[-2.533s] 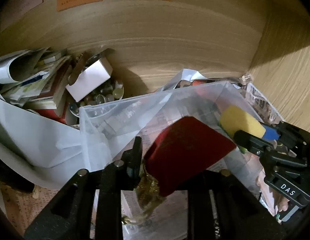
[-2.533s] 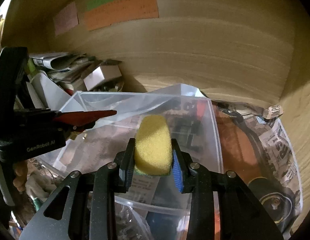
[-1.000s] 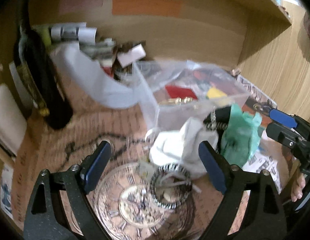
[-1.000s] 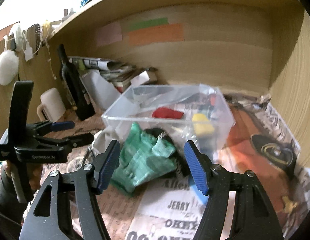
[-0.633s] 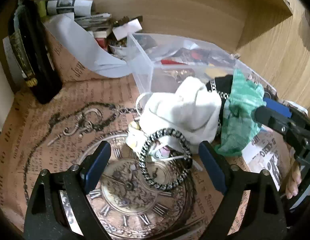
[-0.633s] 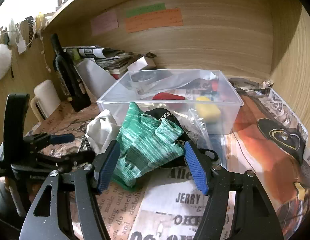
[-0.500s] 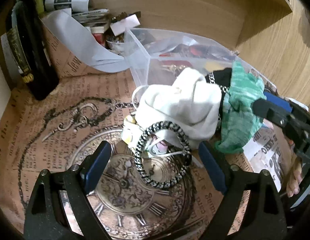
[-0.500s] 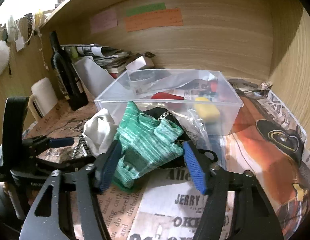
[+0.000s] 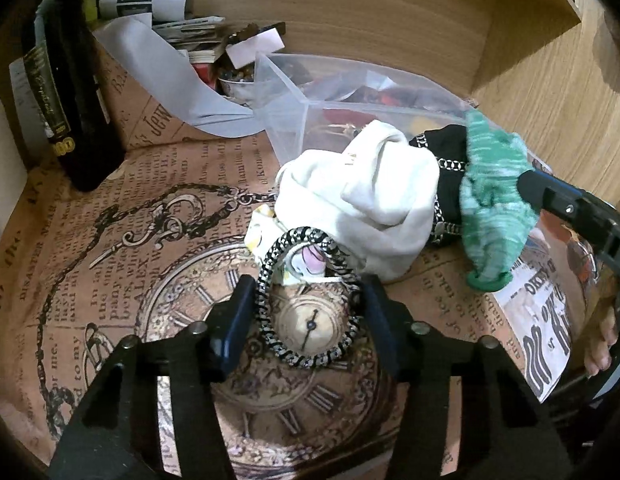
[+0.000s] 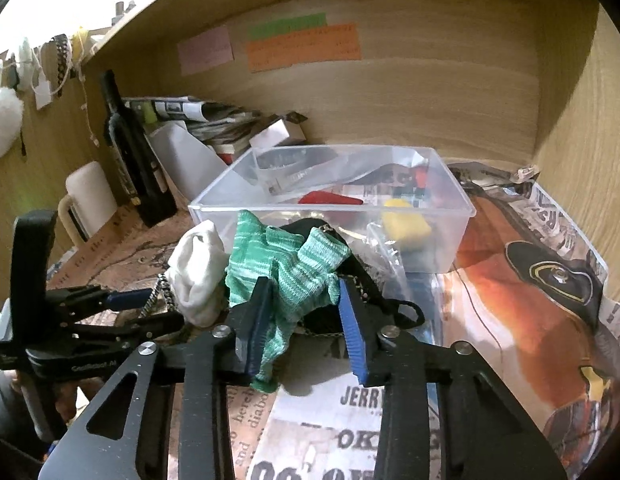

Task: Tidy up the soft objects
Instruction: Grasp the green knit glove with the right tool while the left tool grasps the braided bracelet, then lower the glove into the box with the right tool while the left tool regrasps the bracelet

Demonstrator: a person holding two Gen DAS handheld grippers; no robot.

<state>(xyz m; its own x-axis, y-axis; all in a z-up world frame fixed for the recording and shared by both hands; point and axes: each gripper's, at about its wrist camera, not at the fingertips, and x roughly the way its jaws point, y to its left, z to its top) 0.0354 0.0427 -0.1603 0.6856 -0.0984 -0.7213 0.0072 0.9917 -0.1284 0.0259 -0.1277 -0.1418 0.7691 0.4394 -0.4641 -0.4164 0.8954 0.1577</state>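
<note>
A black-and-white braided ring (image 9: 308, 300) lies on the printed paper in front of a white cloth (image 9: 373, 200). My left gripper (image 9: 306, 300) has its fingers closed in on both sides of the ring. A green knitted cloth (image 10: 286, 268) lies over a black chained item (image 10: 349, 276), in front of a clear plastic bin (image 10: 333, 208). The bin holds a red piece (image 10: 329, 199) and a yellow sponge (image 10: 405, 224). My right gripper (image 10: 306, 320) has its fingers either side of the green cloth, touching it; the cloth also shows in the left wrist view (image 9: 493, 200).
A dark wine bottle (image 9: 66, 92) stands at the left. A white mug (image 10: 90, 200) is beside it. Rolled papers and a small box (image 10: 214, 128) pile against the wooden back wall. A wooden side wall (image 10: 581, 140) closes the right.
Both grippers have moved forward and narrowed: the left around the braided ring, the right around the green cloth. Earlier, the red piece and yellow sponge were let go in the bin.
</note>
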